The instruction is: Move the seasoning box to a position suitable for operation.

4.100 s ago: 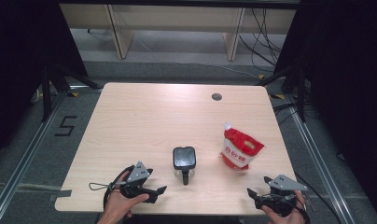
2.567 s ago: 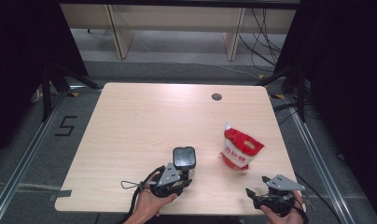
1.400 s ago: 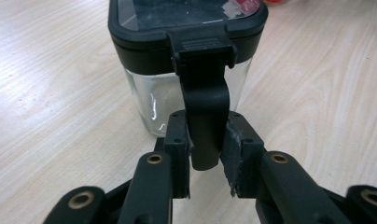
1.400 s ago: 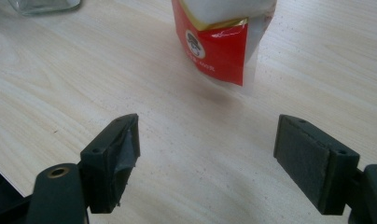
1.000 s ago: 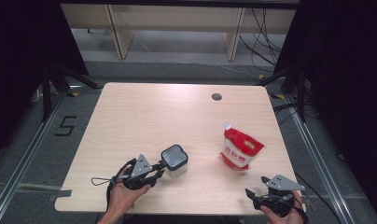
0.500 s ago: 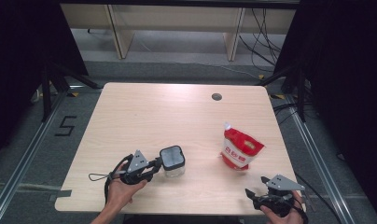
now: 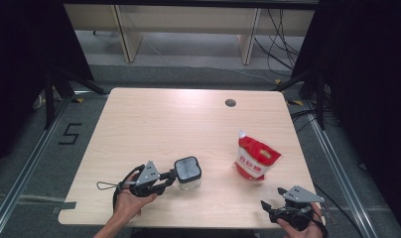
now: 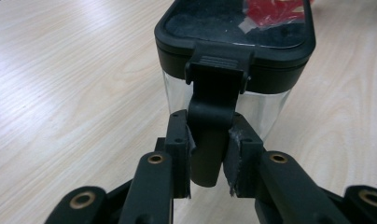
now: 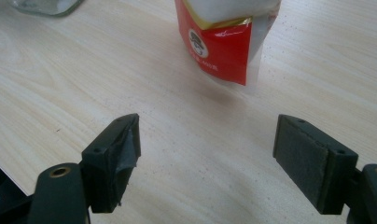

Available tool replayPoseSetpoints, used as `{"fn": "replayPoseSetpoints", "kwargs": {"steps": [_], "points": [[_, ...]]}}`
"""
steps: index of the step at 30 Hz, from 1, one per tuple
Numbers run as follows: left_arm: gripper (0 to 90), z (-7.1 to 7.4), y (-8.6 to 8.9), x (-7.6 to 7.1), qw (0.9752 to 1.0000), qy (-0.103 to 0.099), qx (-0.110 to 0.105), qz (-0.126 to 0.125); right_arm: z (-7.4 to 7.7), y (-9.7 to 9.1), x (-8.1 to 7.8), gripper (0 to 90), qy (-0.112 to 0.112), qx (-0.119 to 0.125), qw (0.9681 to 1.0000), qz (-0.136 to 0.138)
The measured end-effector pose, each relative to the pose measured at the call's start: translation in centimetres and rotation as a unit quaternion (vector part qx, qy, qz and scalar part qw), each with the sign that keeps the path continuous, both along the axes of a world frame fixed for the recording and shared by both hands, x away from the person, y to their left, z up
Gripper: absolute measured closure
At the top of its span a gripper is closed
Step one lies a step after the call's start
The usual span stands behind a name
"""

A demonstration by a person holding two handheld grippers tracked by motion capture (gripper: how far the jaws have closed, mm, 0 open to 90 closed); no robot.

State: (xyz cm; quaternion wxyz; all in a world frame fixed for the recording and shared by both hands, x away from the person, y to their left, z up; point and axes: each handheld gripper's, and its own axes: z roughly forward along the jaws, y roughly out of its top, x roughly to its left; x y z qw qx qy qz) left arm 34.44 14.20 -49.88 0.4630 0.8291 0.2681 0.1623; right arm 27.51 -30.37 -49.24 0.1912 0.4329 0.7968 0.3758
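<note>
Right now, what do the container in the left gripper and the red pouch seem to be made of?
The container: clear body, probably plastic or glass, since the table shows through; its lid and handle look like matte black plastic. The red pouch: glossy printed plastic film, judging by its shine and soft creases. The left gripper clamps the handle.

Count of items on the table (image 7: 139, 119): one clear container (image 7: 188, 173) fitted with one black lid and one black handle (image 8: 210, 135); one red and white pouch (image 7: 255, 159) with a single spout at its top corner. One dark round hole (image 7: 231, 102) in the tabletop. Two hand-held grippers: one left gripper (image 7: 165, 179), one right gripper (image 7: 266, 208). Two hands.
</note>
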Motion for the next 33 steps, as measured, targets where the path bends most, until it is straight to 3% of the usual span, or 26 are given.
{"fn": "replayPoseSetpoints", "kwargs": {"steps": [2,5,9,12,13,15,19,21,23,25,27,30,33], "points": [[72.8,0.1,-0.2,-0.1,0.9999,0.001,0.006,-0.01,0.1,0.0,-0.1,24.1,-0.002,-0.005,1.0,-0.005],[72.7,0.0,-0.5,-0.3,0.9998,0.007,-0.003,-0.018,0.1,0.0,0.0,24.2,-0.002,-0.002,1.0,0.0],[72.7,0.1,-0.6,-0.5,0.9995,-0.001,-0.001,-0.03,0.0,0.0,0.0,24.2,-0.003,-0.002,1.0,0.0],[72.7,0.1,-1.0,-0.7,0.9991,-0.004,-0.011,-0.041,0.1,0.0,-0.1,24.3,-0.005,-0.003,1.0,-0.002],[72.7,0.0,-1.2,-0.8,0.9987,0.004,-0.021,-0.045,0.0,0.1,0.0,24.4,-0.002,0.001,1.0,0.003],[72.7,0.1,-1.3,-0.8,0.9982,-0.002,-0.005,-0.06,0.1,0.1,-0.1,24.4,-0.001,-0.001,1.0,-0.003],[72.7,0.0,-1.7,-1.0,0.9975,-0.003,-0.008,-0.07,0.1,0.0,0.0,24.4,-0.019,-0.011,0.9997,0.003],[72.7,0.0,-1.9,-1.1,0.9969,-0.003,-0.014,-0.077,0.0,0.2,-0.1,24.4,-0.012,-0.002,0.9999,0.001],[72.7,0.0,-2.1,-1.1,0.9964,-0.005,-0.008,-0.084,0.2,0.3,-0.1,24.4,-0.003,0.003,1.0,0.001],[72.7,0.0,-2.3,-1.2,0.9962,-0.001,-0.011,-0.087,0.2,0.2,0.0,24.4,-0.012,-0.001,0.9999,0.007],[72.7,0.0,-2.5,-1.2,0.9956,0.0,-0.007,-0.094,0.2,0.3,-0.2,24.4,-0.004,0.003,1.0,0.002],[72.7,0.0,-3.0,-1.2,0.9934,-0.003,-0.004,-0.115,0.1,0.4,0.0,24.4,-0.01,0.002,0.9999,0.013],[72.7,-0.1,-3.1,-1.1,0.9933,0.0,-0.007,-0.115,0.2,0.3,0.0,24.4,-0.009,0.0,0.9999,0.01]]}}
